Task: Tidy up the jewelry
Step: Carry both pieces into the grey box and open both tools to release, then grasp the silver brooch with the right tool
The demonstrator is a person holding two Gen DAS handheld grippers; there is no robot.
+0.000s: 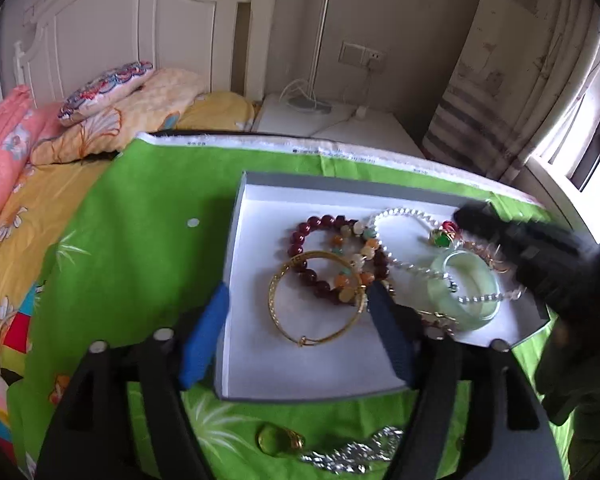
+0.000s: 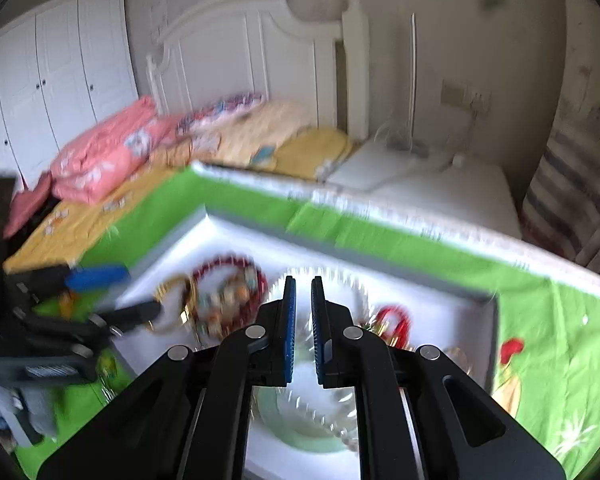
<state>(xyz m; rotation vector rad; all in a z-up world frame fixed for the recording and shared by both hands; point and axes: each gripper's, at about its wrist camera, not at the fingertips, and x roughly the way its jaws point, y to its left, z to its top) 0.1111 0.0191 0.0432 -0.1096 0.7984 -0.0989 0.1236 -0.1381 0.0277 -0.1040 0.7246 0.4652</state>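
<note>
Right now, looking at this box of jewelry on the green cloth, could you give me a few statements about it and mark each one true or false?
1. The gold bangle lies inside the white box. True.
2. The left tool is clamped shut on the gold bangle. False: its blue fingers stand wide apart, pressing on nothing.
3. The pale green jade bangle lies in the box with a string of clear beads across it. True.
4. Every piece of jewelry is already in the box. False: a yellow-stone ring and a silver piece lie on the green cloth outside it.
5. The right tool is wide open. False: its fingers are nearly together.
</note>
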